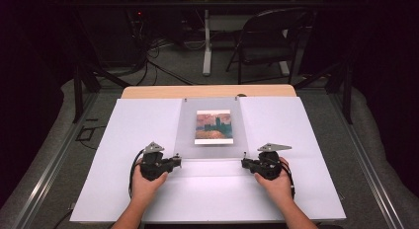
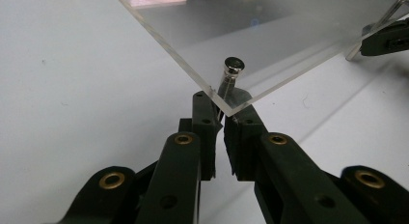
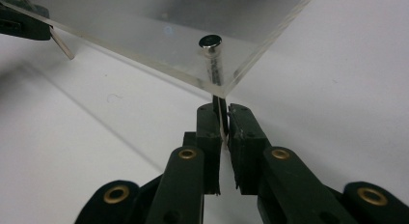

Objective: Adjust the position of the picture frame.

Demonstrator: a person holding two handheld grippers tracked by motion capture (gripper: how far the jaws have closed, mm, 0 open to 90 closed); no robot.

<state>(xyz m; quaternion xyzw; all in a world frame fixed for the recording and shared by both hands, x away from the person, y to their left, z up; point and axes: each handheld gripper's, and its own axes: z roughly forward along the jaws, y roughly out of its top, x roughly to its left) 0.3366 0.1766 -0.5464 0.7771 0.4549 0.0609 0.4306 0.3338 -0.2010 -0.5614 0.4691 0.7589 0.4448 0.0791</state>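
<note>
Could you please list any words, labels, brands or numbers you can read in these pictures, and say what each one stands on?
No readable text anywhere.
The picture under the clear acrylic sheet: a painted scene, no lettering to be made out.
The left gripper, the right gripper and the metal pins: no markings.

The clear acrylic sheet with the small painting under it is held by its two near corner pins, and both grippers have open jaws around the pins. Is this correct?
Not quite: the jaws are shut, not open. The left gripper is clamped on the metal pin at the near corner of the clear acrylic sheet, as the left gripper view shows; the right gripper likewise on its pin.
</note>
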